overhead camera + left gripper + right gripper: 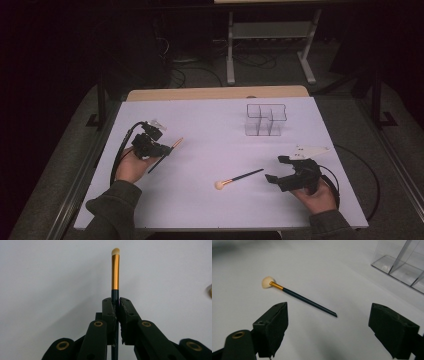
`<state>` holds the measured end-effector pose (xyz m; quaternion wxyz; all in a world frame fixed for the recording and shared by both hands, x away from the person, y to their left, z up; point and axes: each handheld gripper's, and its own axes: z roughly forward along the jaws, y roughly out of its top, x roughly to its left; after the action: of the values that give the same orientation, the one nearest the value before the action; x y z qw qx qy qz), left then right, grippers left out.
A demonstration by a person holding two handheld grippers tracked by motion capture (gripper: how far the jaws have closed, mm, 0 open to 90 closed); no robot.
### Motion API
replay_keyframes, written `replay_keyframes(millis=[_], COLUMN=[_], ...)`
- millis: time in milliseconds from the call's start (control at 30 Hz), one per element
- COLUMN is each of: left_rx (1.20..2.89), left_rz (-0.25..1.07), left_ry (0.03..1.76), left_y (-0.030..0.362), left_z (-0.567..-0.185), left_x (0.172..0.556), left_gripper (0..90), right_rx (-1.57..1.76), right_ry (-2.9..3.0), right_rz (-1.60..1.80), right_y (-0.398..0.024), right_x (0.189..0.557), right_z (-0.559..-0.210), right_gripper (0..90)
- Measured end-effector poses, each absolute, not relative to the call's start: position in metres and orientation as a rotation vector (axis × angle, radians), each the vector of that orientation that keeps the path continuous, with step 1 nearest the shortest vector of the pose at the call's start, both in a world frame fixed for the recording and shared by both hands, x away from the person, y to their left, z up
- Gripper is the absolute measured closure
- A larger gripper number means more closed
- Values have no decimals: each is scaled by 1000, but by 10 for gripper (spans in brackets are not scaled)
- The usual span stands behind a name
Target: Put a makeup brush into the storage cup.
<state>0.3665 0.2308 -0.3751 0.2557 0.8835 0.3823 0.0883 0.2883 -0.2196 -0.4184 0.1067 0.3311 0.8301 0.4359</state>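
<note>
We see a white table | far right on it a clear divided organiser | beyond, a grey stand and floor cables

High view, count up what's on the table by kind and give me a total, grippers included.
Makeup brushes: 2, one clamped in the left gripper as the slim brush, one fluffy brush lying on the table.
Clear divided organizers: 1.
Handheld grippers: 2, counting the right gripper, jaws open.
Total: 5.
</note>
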Motion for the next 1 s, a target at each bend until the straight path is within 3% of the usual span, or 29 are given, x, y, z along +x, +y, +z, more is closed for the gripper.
replay_keyframes(millis=[1000], left_rx=[2316], left_rz=[206], left_ry=[883], left_y=[228], left_z=[-356], left_x=[329], left_gripper=[832], right_rx=[866], right_ry=[2519], right_rz=[1341], right_y=[-190], right_x=[297], right_z=[-389], right_gripper=[162])
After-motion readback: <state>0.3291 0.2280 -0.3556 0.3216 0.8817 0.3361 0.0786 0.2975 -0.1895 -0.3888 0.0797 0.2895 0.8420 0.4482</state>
